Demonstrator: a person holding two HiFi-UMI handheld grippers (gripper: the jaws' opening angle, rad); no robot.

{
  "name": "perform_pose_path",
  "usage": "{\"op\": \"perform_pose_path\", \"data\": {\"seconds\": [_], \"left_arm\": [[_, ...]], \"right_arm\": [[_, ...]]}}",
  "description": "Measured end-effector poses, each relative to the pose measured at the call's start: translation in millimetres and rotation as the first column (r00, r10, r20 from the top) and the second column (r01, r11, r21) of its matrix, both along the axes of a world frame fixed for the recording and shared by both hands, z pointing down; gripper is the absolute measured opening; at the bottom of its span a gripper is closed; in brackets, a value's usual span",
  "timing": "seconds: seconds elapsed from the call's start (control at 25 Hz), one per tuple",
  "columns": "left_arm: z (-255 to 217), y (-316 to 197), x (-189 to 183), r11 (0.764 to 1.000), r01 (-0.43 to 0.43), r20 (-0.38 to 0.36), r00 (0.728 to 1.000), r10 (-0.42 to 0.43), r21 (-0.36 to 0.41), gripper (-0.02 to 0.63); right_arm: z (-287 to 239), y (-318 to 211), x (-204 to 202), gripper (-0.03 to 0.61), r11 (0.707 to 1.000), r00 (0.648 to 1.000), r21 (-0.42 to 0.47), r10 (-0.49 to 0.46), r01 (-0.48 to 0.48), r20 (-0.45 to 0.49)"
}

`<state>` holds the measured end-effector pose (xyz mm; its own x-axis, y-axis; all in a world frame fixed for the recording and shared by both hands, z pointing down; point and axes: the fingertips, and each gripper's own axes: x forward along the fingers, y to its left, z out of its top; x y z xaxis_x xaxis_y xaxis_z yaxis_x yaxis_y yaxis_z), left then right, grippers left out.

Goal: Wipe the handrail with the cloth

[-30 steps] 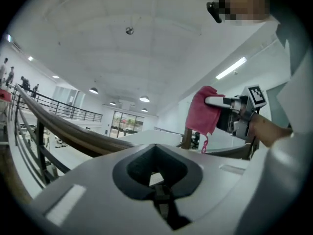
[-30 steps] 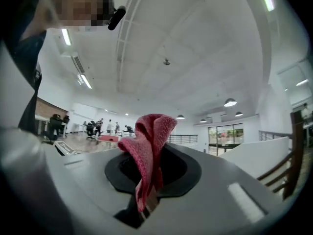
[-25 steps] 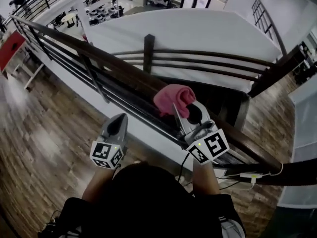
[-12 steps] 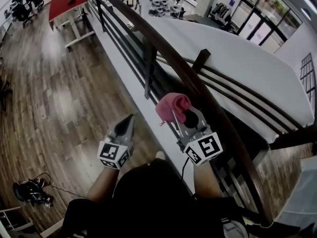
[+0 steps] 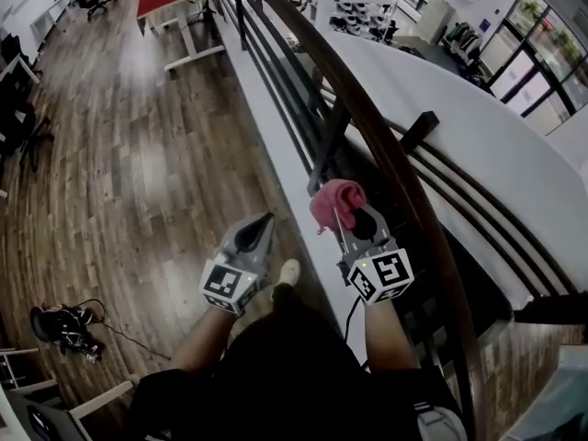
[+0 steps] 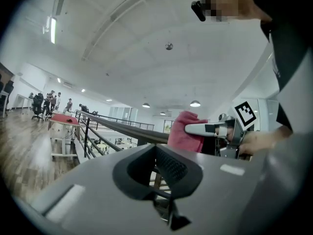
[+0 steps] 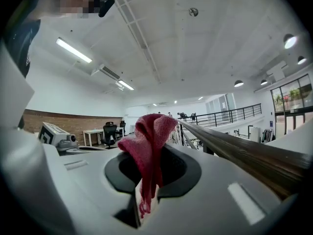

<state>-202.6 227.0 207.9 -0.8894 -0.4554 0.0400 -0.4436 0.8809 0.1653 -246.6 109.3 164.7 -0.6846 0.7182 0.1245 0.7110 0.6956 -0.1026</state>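
Two handheld grippers sit mid-frame in the head view. The right gripper [image 5: 343, 217] clamps a pink cloth [image 5: 334, 200] just left of the dark handrail [image 5: 386, 154], and the left gripper [image 5: 265, 223] is to its left. Left gripper view: jaws pressed together, holding nothing, cloth centre-right. Right gripper view: cloth pinched between the jaws at centre, handrail at its right.

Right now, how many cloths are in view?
1: a pink cloth pinched in the right claw, near the handrail. The left claw is shut on nothing. No other cloth shows.
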Motion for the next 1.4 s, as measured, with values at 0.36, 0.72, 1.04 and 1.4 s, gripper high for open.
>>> {"op": "perform_pose_path", "data": {"seconds": [0.36, 0.72, 1.04, 1.4], "left_arm": [[-13.8, 30.0, -85.7, 0.999, -0.014, 0.019, 1.0, 0.015, -0.033, -0.002], [15.9, 42.2, -120.5, 0.998, -0.066, -0.054, 0.996, 0.065, -0.011, -0.002], [56.8, 30.0, -160.4, 0.958, -0.285, -0.09, 0.955, 0.282, -0.018, -0.002], [116.1, -7.5, -191.8, 0.875, -0.476, -0.202, 0.851, 0.485, 0.093, -0.002]], "right_arm": [[22.0, 42.4, -77.8, 0.049, 0.999, 0.999, 0.019, -0.029, 0.029, -0.015], [53.8, 71.0, -101.2, 0.049, 0.986, 0.998, 0.165, -0.005, 0.016, -0.062], [95.8, 57.3, -117.2, 0.049, 0.959, 0.975, 0.242, 0.182, -0.147, -0.126], [164.5, 5.3, -170.7, 0.049, 0.84, 0.796, 0.227, 0.54, -0.493, -0.272]]}}
